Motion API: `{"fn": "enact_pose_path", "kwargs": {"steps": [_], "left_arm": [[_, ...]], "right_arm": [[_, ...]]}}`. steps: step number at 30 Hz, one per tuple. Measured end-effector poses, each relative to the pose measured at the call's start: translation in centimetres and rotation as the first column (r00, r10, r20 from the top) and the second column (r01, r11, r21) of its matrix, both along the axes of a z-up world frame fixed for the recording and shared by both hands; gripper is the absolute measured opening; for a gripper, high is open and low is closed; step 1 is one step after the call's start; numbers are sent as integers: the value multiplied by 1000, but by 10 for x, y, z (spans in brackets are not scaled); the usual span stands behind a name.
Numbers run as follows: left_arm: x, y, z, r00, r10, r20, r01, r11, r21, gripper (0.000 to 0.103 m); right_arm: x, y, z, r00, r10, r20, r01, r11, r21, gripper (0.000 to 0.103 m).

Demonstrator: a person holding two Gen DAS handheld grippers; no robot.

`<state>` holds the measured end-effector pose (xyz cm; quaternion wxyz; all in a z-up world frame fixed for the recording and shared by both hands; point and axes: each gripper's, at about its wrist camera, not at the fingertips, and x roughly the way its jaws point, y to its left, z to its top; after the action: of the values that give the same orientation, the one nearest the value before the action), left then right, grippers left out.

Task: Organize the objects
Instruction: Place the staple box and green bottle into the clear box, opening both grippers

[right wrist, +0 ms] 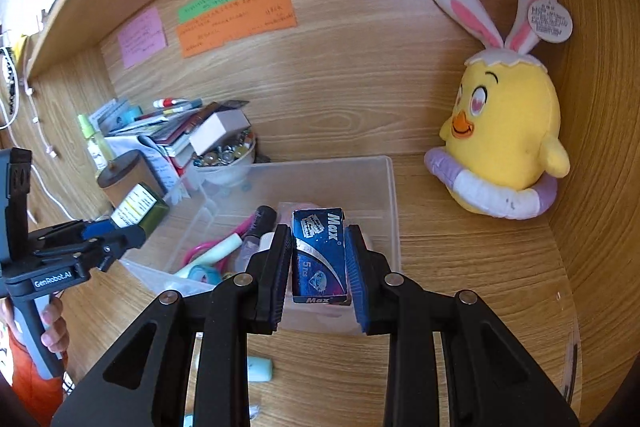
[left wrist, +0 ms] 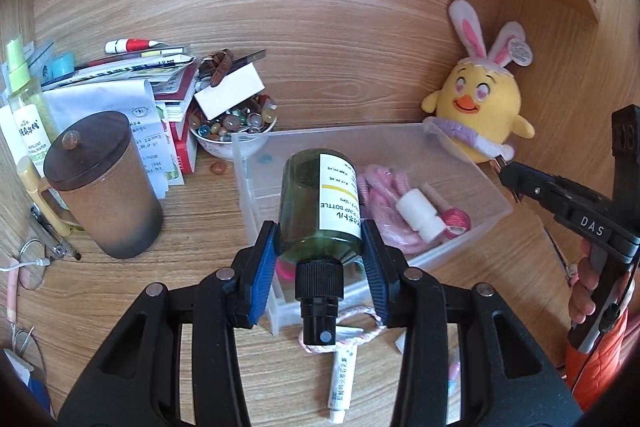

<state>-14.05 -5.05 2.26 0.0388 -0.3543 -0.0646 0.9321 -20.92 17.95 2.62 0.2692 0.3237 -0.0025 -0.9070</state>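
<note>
Left fingers (left wrist: 320,247) clamped on green spray bottle (left wrist: 320,203), right fingers (right wrist: 318,259) on blue Max box (right wrist: 319,255), above clear bin's near rim (left wrist: 460,247); bin's far end open.

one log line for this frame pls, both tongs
left tongs: shut on green spray bottle | right tongs: shut on blue Max box | both above clear bin

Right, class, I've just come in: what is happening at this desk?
A person is tidying a cluttered wooden desk with a handheld gripper in each hand. The left gripper is shut on a green spray bottle, held above the clear plastic bin. The right gripper is shut on a small blue box over the same bin, which already holds several small items.
</note>
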Motion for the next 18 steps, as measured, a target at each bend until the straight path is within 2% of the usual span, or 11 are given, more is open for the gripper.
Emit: {"fn": "enact_pose_path", "kwargs": {"steps": [5,9,18], "left_arm": [[-11,5,-4,1000,0,16,0,1000,-28,42],[-19,7,-8,999,1,32,0,1000,-22,42],[-15,19,-5,1000,-20,15,21,999,-43,43]], "right_arm": [[-15,-9,-15,999,3,41,-4,1000,26,25],[-18,-21,-25,998,20,53,-23,997,68,25],[-20,-37,-39,994,66,91,-75,992,102,25]]}}
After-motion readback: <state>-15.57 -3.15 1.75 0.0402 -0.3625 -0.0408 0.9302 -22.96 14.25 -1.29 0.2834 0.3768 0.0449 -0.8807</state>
